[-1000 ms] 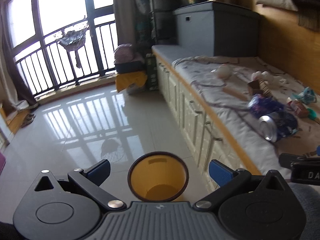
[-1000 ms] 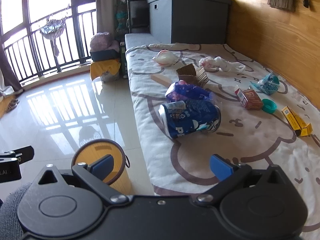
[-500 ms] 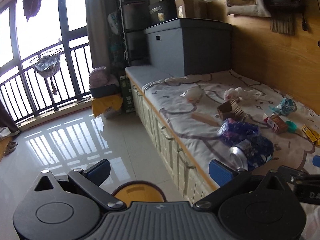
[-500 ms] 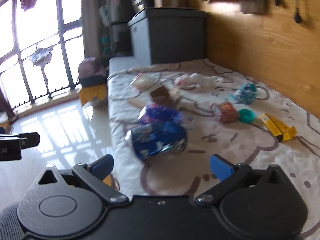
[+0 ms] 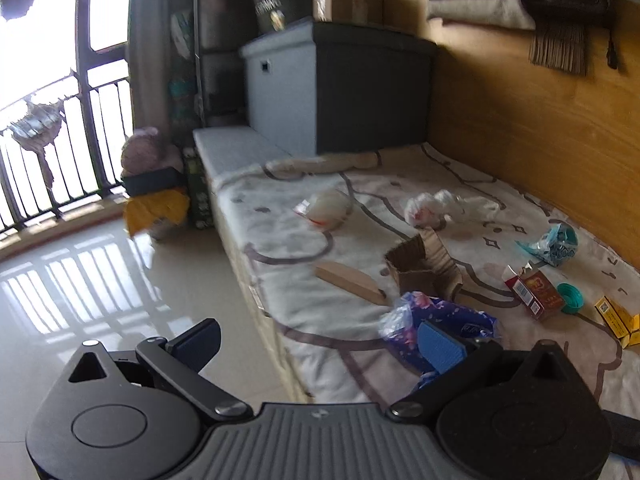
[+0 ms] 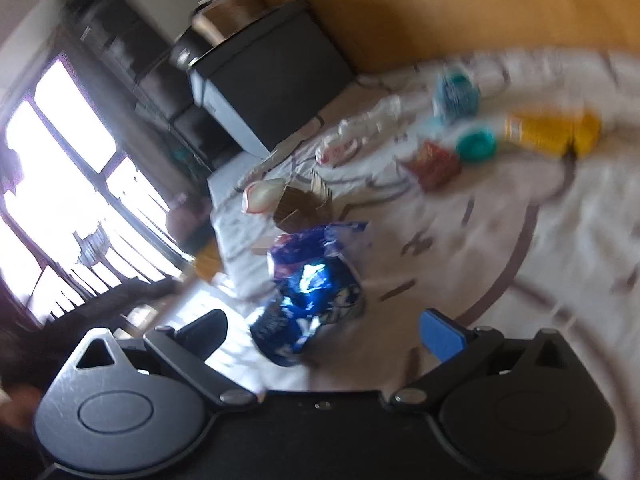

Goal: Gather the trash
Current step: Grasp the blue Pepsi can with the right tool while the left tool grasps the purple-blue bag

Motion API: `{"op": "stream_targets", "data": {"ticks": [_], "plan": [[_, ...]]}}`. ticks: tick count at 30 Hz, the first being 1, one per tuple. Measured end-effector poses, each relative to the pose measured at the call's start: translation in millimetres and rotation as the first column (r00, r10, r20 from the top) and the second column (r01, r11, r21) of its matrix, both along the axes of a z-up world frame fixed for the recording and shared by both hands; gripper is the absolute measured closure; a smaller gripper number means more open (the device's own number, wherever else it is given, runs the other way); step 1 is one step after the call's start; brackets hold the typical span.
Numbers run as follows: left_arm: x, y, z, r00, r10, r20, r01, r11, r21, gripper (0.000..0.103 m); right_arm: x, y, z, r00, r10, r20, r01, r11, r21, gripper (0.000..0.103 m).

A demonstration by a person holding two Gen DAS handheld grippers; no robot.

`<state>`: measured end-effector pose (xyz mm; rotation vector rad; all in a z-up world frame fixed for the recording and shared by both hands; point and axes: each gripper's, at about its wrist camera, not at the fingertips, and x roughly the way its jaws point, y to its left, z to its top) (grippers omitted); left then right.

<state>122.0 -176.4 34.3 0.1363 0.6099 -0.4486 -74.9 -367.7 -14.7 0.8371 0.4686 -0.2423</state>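
Right wrist view, blurred: our right gripper (image 6: 322, 330) and left gripper (image 5: 318, 342) had jaws apart, apparently near blue wrapper (image 6: 316, 280).

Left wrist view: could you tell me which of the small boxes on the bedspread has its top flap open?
The red box, lying beside the teal bottle cap, has its white flap raised. The yellow box at the frame's right edge looks closed.
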Motion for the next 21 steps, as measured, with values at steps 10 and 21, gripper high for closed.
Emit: {"op": "stream_targets", "data": {"ticks": [10, 21], "plan": [[40, -24, -49, 0.991, -0.052, -0.123, 0.053, 0.999, -0.001, 0.0, 26, -17, -55, 0.993, -0.096, 0.072, 0.054, 0.892, 0.448, 0.028], [36, -32, -70, 0.973, -0.16, -0.168, 0.16, 0.987, -0.01, 0.0, 66, -14, -78, 0.991, -0.119, 0.055, 0.072, 0.843, 0.534, 0.05]]}}
